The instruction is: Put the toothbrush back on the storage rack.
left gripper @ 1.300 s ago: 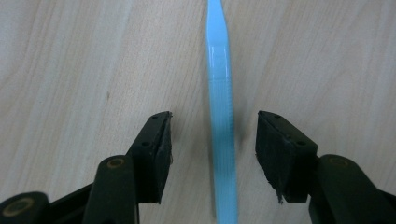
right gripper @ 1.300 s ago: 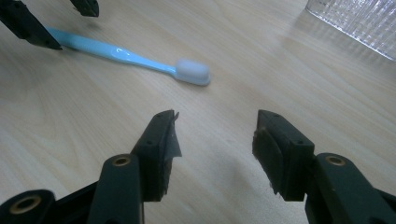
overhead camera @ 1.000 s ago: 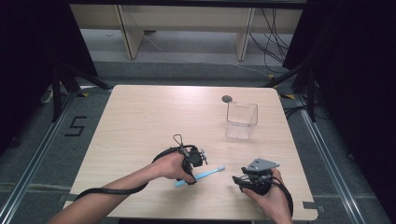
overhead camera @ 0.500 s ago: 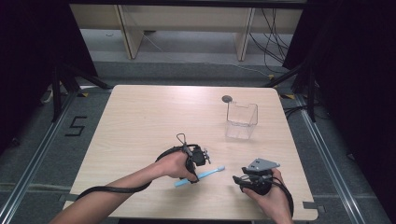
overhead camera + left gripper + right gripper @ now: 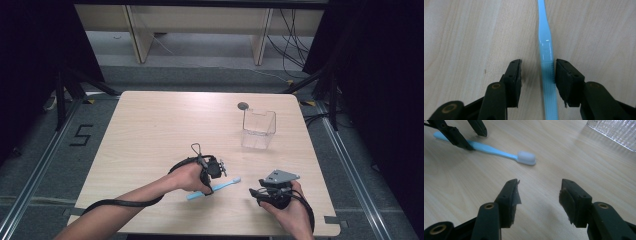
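A slim light-blue plastic toothbrush (image 5: 545, 45) lies flat near the front edge of the pale wooden table (image 5: 150, 130), between the spread jaws of the left gripper (image 5: 537, 72), hard against one pad. It looks light, stiff and rather slick, so the ribbed part of the handle seems the best place to pinch. The right gripper (image 5: 539, 192) hangs open nearby, and a clear ribbed plastic holder (image 5: 258, 129) stands well apart, with nothing between
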`<state>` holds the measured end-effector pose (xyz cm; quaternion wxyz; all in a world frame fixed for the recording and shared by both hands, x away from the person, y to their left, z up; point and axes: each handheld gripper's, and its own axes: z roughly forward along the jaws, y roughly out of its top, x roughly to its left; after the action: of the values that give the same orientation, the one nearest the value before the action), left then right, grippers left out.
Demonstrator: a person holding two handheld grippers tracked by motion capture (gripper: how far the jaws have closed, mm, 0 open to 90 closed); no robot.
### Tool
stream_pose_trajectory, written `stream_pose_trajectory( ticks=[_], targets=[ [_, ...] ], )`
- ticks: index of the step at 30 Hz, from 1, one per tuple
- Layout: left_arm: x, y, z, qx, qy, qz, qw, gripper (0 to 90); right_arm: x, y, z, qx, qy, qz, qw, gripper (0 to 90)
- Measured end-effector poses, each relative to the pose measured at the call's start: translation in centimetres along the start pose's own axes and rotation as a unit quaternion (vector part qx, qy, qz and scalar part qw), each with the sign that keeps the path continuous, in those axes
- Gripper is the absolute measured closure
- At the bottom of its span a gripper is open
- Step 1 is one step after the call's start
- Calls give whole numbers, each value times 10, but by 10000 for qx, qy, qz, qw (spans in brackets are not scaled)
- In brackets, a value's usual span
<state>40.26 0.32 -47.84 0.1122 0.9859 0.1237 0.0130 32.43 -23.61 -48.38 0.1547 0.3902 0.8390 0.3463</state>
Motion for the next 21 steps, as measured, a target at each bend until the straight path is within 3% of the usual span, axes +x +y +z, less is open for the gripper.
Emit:
stream_pose_trajectory(
  ticks=[21],
  targets=[
    [-3, 2, -1, 200, -47, 88, 9997, 735, 1, -1, 2, -23, -5, -46, 10000, 490]
  ],
)
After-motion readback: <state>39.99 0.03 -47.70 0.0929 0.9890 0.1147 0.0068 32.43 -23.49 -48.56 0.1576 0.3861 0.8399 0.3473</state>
